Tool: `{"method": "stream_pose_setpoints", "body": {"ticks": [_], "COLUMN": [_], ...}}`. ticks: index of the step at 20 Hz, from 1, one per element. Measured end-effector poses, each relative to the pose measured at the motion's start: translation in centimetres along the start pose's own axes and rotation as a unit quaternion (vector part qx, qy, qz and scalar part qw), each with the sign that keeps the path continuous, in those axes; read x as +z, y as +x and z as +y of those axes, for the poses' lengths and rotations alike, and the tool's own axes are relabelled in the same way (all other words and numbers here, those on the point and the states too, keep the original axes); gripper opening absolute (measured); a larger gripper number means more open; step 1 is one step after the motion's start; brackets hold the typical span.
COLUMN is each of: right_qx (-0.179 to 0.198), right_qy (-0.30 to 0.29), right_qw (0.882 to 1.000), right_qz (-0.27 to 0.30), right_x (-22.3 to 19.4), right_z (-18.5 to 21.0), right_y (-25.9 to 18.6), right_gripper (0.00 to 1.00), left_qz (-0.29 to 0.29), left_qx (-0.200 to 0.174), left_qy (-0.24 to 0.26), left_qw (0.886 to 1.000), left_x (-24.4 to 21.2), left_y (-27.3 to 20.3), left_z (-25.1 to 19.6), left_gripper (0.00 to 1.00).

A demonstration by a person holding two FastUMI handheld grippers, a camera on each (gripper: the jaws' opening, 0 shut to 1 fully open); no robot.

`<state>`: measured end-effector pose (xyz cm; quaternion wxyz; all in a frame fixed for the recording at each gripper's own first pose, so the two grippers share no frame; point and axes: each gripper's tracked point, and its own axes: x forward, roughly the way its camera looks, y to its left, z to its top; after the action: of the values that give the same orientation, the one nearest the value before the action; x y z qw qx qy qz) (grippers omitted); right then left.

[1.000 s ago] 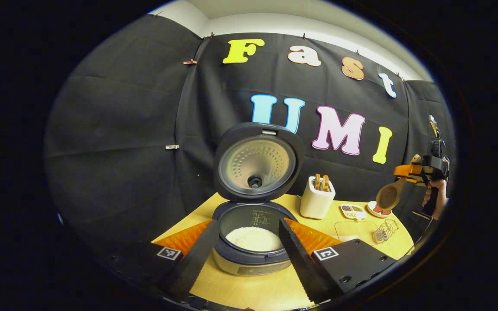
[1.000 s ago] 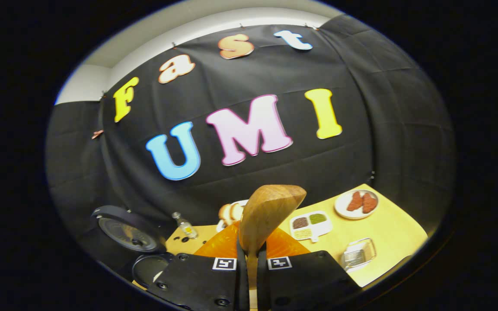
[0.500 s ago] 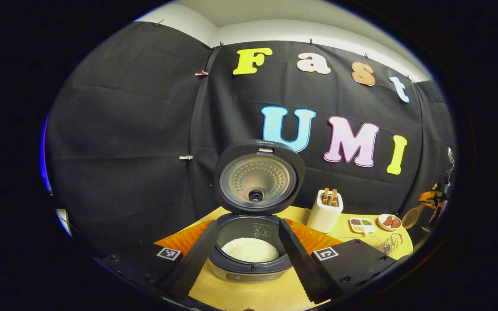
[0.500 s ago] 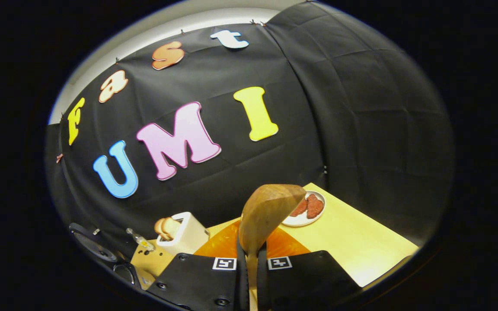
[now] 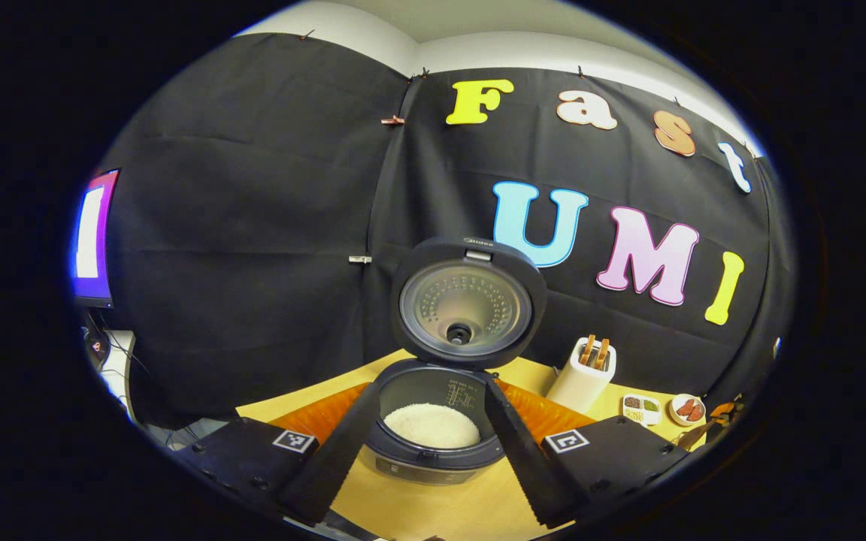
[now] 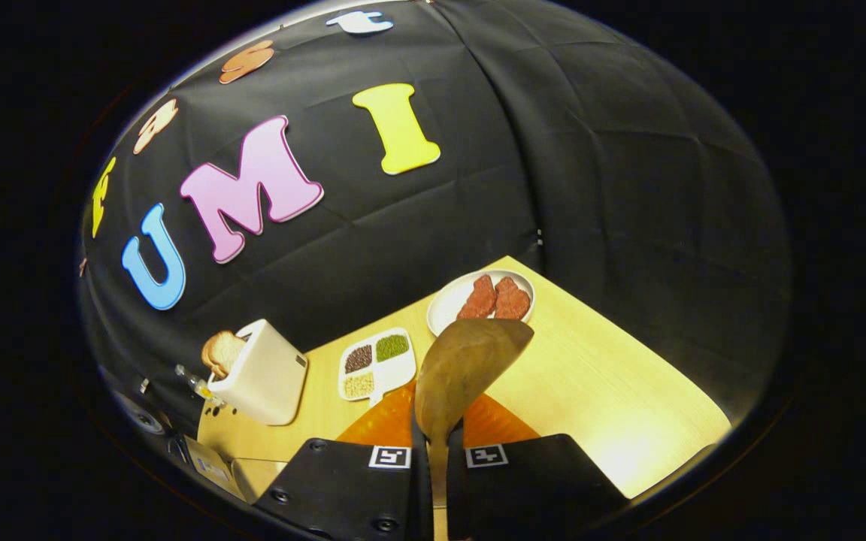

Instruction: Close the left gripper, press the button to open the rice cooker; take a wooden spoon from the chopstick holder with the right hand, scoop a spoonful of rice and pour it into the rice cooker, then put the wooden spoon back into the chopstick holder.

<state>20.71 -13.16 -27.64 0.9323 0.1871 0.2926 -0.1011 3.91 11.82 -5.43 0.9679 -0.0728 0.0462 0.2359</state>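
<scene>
Item: wooden spoon (image 6: 463, 364), handle clamped in right gripper (image 6: 433, 481) above the table (image 6: 613, 406); left gripper (image 5: 425, 451) spread wide before open rice cooker (image 5: 433, 443); bowl should enter rice supply level.

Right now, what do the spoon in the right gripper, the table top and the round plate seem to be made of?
The spoon looks like wood with a smooth matte finish: brown, with faint grain. The table top looks like pale wood or wood-pattern laminate; fine lines run along it, and I cannot tell which. The round plate seems white glazed ceramic or plastic, its rim smooth and plain.
</scene>
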Motion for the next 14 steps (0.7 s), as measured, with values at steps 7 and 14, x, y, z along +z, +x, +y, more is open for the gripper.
{"method": "stream_pose_setpoints", "body": {"ticks": [7,14], "right_qx": [-0.019,-0.023], "right_qy": [0.037,0.031], "right_qw": [0.999,0.999], "right_qz": [0.024,0.021], "right_x": [-2.2,-2.0], "right_z": [-0.4,-0.9], "right_y": [2.3,0.2], "right_gripper": [0.14,0.41], "left_qz": [-0.076,-0.147], "left_qx": [0.019,-0.043], "left_qy": [0.032,0.069], "left_qw": [0.996,0.986], "left_x": [6.5,12.7], "left_y": [3.4,9.1], "left_z": [-1.8,-4.8], "left_gripper": [0.95,0.95]}}
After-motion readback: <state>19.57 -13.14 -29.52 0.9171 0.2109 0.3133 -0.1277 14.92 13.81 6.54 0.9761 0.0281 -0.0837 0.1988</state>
